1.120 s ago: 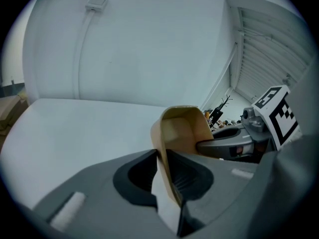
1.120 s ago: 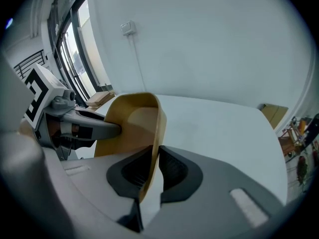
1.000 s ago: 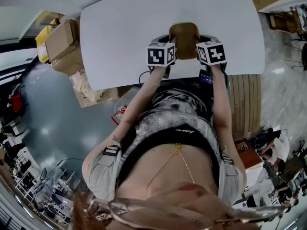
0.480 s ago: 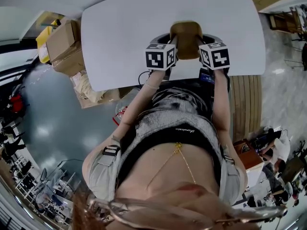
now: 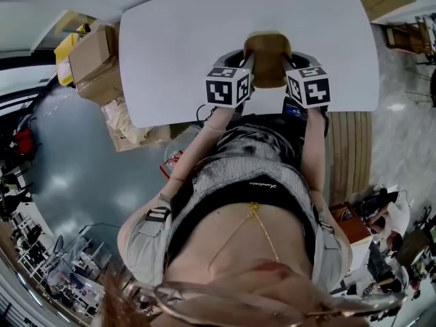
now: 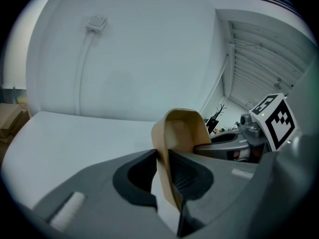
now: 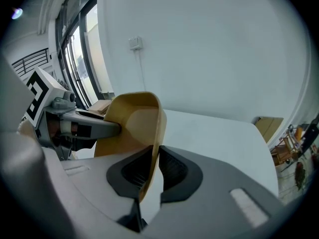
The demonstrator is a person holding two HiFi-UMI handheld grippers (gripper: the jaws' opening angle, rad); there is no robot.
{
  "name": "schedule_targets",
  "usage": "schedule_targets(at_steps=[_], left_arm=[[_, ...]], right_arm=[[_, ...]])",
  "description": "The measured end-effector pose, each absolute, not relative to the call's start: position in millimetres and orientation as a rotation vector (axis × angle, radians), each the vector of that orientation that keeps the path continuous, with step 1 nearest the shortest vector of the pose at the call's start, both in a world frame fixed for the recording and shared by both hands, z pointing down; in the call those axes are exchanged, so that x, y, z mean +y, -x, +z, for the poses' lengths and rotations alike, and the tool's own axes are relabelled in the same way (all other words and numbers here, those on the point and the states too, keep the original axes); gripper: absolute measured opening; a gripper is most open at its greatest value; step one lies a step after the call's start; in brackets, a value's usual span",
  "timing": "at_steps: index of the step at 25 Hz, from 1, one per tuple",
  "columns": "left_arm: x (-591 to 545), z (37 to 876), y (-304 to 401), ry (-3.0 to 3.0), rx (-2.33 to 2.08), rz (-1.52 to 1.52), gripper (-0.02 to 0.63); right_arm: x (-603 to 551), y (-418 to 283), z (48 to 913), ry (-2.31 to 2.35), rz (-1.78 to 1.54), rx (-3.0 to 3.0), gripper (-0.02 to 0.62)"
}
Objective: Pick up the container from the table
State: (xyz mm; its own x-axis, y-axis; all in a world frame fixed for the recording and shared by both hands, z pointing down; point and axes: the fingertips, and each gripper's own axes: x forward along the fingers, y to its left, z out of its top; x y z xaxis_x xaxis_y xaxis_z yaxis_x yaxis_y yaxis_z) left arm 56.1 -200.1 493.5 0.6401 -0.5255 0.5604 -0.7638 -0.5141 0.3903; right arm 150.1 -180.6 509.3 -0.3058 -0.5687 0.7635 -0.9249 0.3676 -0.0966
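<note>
A tan, open-topped container (image 5: 267, 58) hangs above the near edge of the white table (image 5: 184, 39), held from both sides. My left gripper (image 5: 249, 65) is shut on its left wall, which shows pinched between the dark pads as the container (image 6: 175, 133) in the left gripper view. My right gripper (image 5: 289, 65) is shut on the opposite wall; there the container (image 7: 133, 123) rim runs between the pads. Each gripper's marker cube sits just beside the container in the head view.
Cardboard boxes (image 5: 92, 60) are stacked on the floor left of the table. A wooden slatted piece (image 5: 347, 148) stands at the table's right. A white wall with a small box and cable (image 6: 95, 23) lies beyond the table.
Both grippers and the container between them have risen off the tabletop; the container looks a little larger and higher in the head view.
</note>
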Motion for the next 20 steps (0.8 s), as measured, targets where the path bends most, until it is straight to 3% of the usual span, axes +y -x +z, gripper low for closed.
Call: schedule_targets(at_steps=[20], left_arm=[[-202, 479, -48, -2.245, -1.038, 0.443, 0.052]], right_arm=[[-185, -143, 497, -1.278, 0.679, -2.024, 0.06]])
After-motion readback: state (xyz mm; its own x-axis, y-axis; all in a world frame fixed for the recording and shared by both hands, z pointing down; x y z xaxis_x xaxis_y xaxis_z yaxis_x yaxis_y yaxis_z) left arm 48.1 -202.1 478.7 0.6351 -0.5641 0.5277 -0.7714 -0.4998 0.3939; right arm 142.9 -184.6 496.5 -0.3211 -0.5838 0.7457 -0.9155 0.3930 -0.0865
